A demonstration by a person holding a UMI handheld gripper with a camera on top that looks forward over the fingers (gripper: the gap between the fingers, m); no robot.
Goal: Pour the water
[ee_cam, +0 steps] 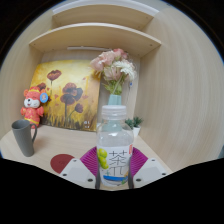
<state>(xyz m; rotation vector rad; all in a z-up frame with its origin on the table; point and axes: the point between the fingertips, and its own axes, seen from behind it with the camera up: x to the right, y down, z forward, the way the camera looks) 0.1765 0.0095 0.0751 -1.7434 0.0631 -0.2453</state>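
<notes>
Gripping one clear plastic water bottle with white cap, claw clamped on its label; one grey mug stands apart on the pale tabletop.

You have one clear plastic water bottle with a white cap at six o'clock and one grey mug at nine. Count also one red plush toy, one poppy painting, one vase of pink flowers at twelve, and two wooden shelves.
</notes>
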